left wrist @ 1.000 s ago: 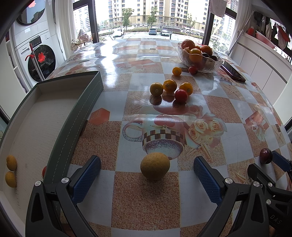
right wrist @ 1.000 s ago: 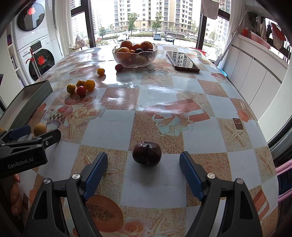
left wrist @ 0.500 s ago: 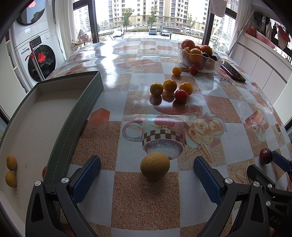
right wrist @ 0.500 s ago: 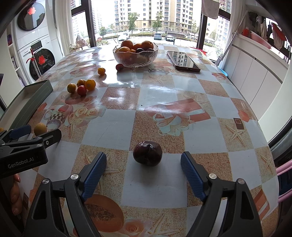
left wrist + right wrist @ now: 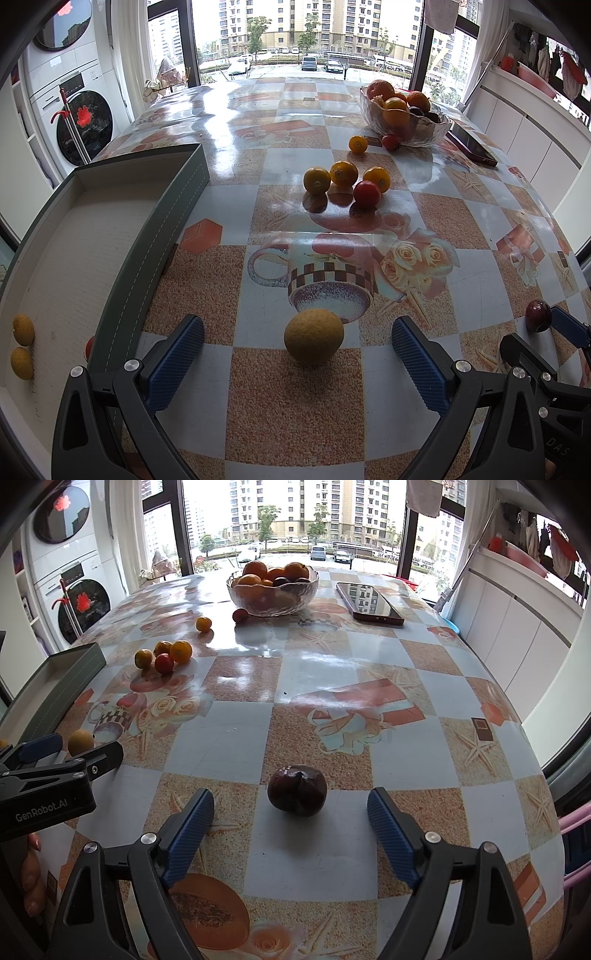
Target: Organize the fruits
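A round yellow fruit lies on the patterned tablecloth between the blue pads of my left gripper, which is open and clear of it on both sides. A dark purple plum rests between the fingers of my right gripper, also open with a gap on each side. The grey tray stands to the left of the left gripper and holds two small yellow fruits and a red one, half hidden by its wall.
Three small oranges and a red tomato sit mid-table. Farther back stands a glass bowl full of fruit, with a small orange and a red fruit beside it. A phone lies at the right.
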### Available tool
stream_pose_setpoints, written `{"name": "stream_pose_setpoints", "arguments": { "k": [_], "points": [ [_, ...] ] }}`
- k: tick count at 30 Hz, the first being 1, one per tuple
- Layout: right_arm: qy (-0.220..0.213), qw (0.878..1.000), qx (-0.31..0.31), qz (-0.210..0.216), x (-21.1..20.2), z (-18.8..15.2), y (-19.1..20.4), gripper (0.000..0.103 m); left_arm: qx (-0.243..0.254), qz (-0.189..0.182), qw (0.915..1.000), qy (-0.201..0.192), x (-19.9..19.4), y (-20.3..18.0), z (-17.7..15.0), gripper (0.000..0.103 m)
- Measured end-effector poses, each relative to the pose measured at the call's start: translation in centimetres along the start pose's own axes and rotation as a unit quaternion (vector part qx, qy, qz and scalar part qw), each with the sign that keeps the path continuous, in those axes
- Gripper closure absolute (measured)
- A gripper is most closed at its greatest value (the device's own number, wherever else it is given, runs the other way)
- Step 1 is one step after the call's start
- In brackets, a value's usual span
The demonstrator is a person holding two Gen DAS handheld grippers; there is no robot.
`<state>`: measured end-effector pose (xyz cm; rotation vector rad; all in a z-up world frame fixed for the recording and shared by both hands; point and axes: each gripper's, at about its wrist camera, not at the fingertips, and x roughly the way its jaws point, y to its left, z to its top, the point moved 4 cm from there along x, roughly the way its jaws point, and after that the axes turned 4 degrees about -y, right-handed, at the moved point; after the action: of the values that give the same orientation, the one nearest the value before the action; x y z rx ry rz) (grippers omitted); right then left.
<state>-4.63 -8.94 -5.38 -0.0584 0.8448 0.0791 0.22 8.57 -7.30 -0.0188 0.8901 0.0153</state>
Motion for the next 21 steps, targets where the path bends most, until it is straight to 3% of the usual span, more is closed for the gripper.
{"name": "stream_pose_setpoints", "arguments": {
  "k": [21],
  "points": [
    [0.001, 1.000, 0.000, 0.000, 0.03, 0.01, 0.05, 0.014, 0.000, 0.000, 1.0000, 0.000, -0.02, -0.01, 0.01, 0.001]
  ]
}}
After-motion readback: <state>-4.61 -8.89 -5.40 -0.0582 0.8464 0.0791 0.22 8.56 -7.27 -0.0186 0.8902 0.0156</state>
